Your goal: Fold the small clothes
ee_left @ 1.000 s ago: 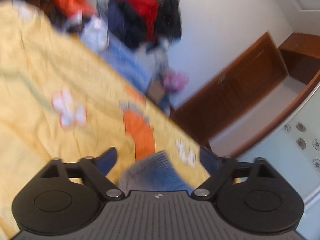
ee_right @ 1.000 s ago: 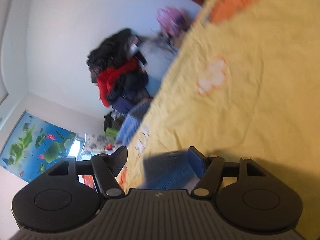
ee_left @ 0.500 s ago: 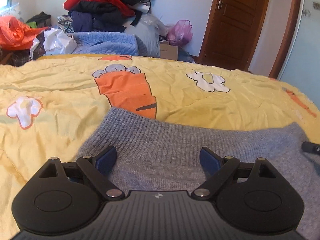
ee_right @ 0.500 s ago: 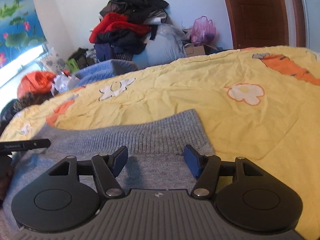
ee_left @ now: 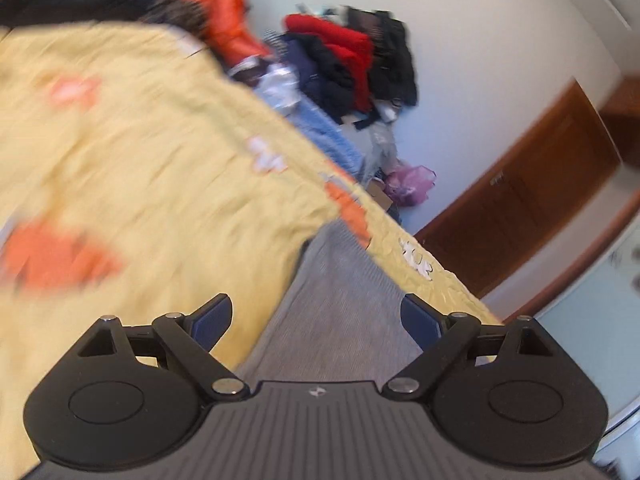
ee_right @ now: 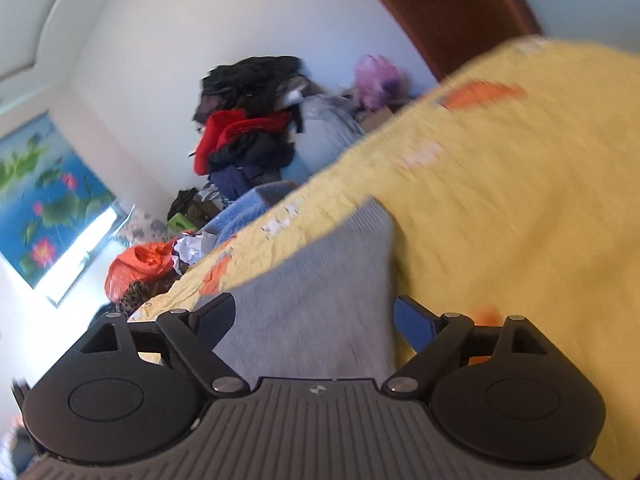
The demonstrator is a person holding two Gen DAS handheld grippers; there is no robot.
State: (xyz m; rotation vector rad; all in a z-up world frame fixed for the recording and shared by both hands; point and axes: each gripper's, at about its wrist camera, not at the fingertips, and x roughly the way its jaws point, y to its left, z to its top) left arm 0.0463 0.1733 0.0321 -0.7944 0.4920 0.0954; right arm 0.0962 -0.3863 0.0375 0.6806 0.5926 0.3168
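A grey knitted garment (ee_left: 340,304) lies on the yellow bedspread with carrot and flower prints (ee_left: 140,184). My left gripper (ee_left: 316,318) is open, its blue-padded fingers spread over the garment, nothing between them. The view is tilted and blurred. In the right wrist view the same grey garment (ee_right: 320,280) stretches ahead on the bedspread (ee_right: 500,200). My right gripper (ee_right: 314,318) is open above it, fingers spread wide and empty.
A pile of dark and red clothes (ee_left: 352,60) stands against the white wall beyond the bed, and shows in the right wrist view (ee_right: 248,120). An orange bag (ee_right: 136,264), a pink bag (ee_left: 408,184) and a brown wooden door (ee_left: 520,200) are behind.
Both grippers have tilted sharply from the level view half a second ago, the left one rolled one way and the right one the other. Both stay open over the grey garment.
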